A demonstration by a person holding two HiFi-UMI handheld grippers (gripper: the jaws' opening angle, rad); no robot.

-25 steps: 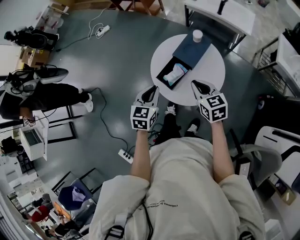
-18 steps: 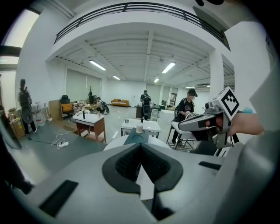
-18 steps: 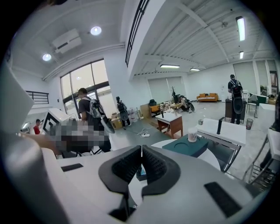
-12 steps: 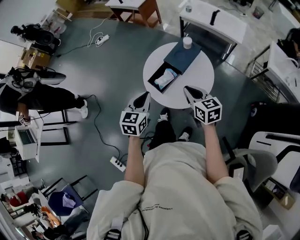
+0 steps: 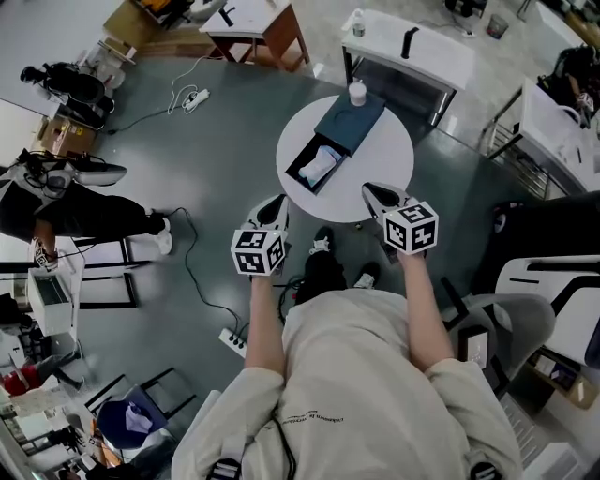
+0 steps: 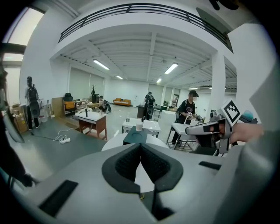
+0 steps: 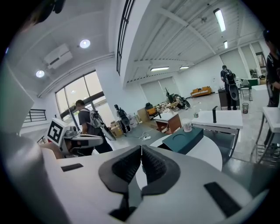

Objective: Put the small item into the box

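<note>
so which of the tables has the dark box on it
The round white table, the nearest one: the dark box lies on it. The brown wooden table and the long white table stand farther back, without it.

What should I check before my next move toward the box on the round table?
1. Left gripper empty: ok, jaws together with nothing between them.
2. Right gripper empty: ok, jaws together with nothing between them.
3. Jaws open, ready to grasp: not ok, both are shut.
4. Drawer of the dark box pulled open: ok, though a pale item lies inside.
5. White cup upright on the box's far end: ok.
6. Grippers' height above the table: cannot tell.
</note>
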